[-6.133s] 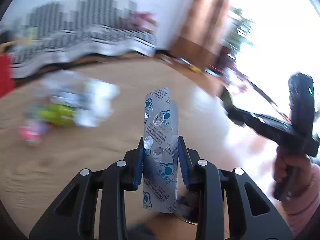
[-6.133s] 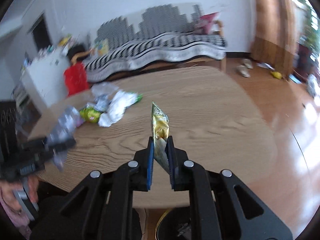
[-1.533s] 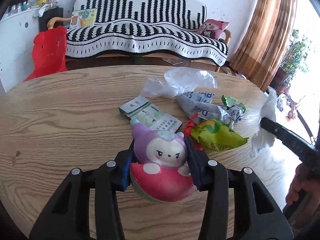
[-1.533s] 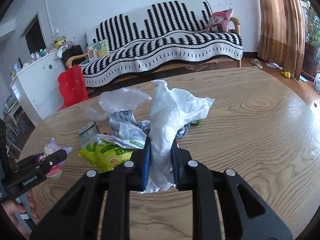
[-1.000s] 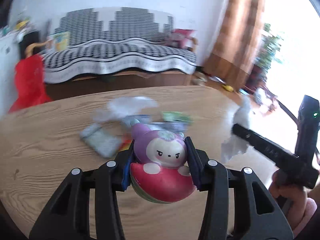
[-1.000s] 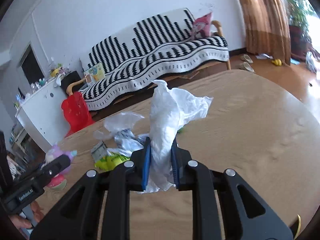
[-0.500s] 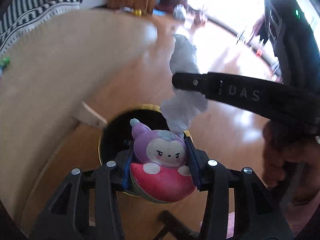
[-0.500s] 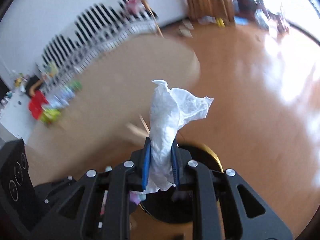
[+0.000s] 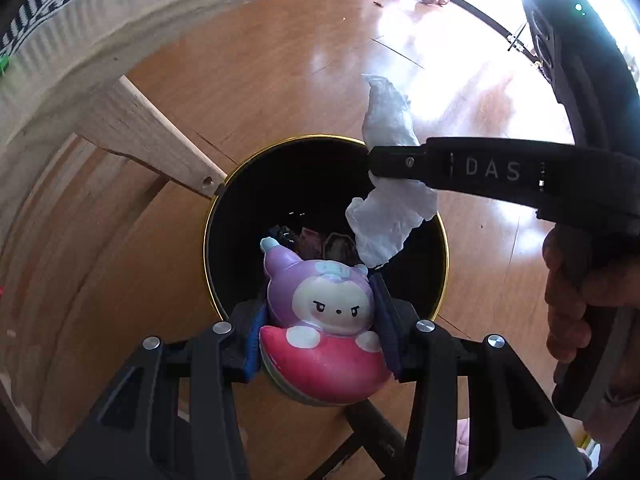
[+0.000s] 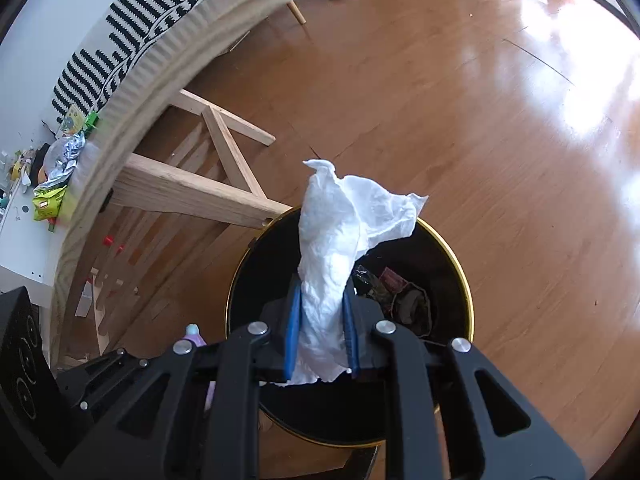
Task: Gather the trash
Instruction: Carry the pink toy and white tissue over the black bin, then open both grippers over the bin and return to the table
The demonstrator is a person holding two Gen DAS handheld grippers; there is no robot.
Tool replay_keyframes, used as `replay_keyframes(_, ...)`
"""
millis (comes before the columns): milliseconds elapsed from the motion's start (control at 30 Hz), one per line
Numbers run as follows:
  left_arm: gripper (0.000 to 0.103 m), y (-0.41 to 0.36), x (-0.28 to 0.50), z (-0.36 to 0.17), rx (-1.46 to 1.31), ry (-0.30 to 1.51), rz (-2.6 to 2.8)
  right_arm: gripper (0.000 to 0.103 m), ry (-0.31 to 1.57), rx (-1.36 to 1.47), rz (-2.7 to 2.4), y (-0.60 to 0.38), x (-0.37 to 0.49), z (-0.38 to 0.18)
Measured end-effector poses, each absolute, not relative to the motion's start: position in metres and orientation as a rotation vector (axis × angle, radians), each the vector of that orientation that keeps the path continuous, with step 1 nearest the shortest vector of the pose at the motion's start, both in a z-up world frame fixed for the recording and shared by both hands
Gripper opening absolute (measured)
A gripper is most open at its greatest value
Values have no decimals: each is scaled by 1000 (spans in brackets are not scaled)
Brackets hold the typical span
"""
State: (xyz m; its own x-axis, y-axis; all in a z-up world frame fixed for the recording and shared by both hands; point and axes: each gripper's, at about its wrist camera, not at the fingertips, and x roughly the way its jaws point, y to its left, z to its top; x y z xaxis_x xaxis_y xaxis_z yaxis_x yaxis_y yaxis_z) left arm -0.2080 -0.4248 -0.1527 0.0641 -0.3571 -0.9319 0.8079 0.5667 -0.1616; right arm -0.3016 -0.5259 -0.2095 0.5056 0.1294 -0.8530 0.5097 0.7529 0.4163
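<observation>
My left gripper (image 9: 320, 320) is shut on a squishy purple and red cartoon toy (image 9: 320, 320), held right over a black trash bin with a gold rim (image 9: 240, 184) on the floor. Crumpled wrappers (image 9: 316, 238) lie at the bin's bottom. My right gripper (image 10: 320, 324) is shut on a crumpled white tissue (image 10: 340, 240), also above the bin (image 10: 466, 276). In the left wrist view the right gripper (image 9: 380, 160) reaches in from the right with the tissue (image 9: 390, 216) hanging over the bin's opening. The toy's tip (image 10: 193, 330) peeks out at lower left of the right wrist view.
The round wooden table's edge (image 10: 132, 92) and its leg braces (image 10: 192, 196) stand just left of the bin. More wrappers (image 10: 52, 196) lie on the tabletop. A striped sofa (image 10: 132, 28) is beyond. A hand (image 9: 580, 304) grips the right gripper's handle. Bare wood floor (image 10: 480, 120) stretches right.
Both grippers swung off the table and down toward the floor, tilting steeply; they now hover closer over the bin, which looms larger. Toy and tissue stay gripped.
</observation>
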Motion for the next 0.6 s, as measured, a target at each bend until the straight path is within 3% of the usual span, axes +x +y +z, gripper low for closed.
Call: replay_keyframes(600,47,-419,-212,-150,477,1199,-910,21,1034,735,-273,-528,-295,-208)
